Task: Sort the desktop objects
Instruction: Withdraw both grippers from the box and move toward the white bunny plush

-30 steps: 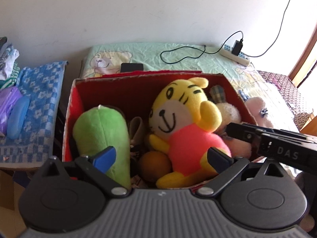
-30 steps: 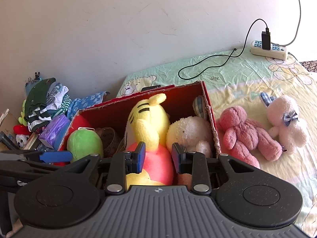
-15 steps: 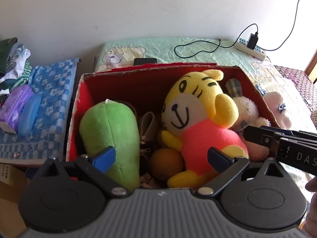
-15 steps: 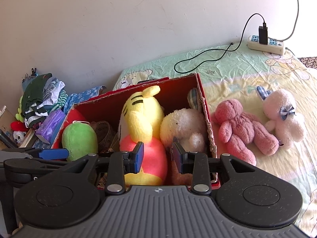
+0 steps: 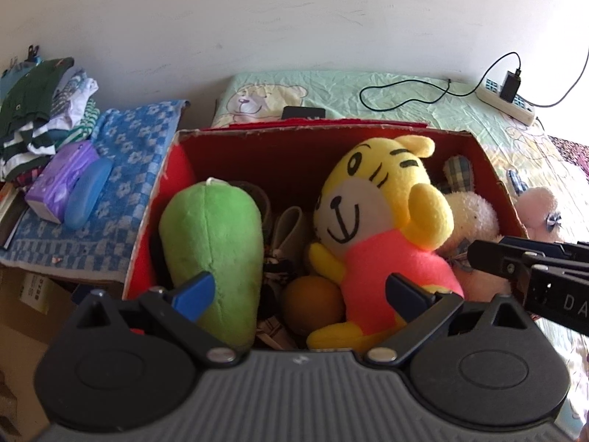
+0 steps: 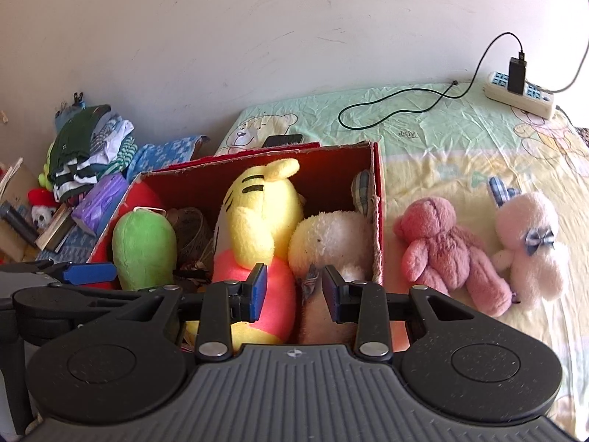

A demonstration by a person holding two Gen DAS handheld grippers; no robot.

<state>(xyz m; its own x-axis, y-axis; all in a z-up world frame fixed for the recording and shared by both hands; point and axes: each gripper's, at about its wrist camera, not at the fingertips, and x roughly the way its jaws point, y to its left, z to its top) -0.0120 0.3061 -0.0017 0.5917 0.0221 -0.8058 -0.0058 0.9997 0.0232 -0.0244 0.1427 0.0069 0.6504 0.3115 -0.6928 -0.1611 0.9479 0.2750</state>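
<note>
right claw [image 6: 293,294] slightly wider, still empty

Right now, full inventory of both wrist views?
box: 1, red, on bed
tiger: 1, yellow and pink, in box
green plush: 1, in box, left
white plush: 1, in box, right
ball: 1, orange, in box
bears: 2, pink, on bed right of box
power strip: 1, white, by wall
clothes: pile, left
left gripper: open
right gripper: open, jaws just widened, empty
</note>
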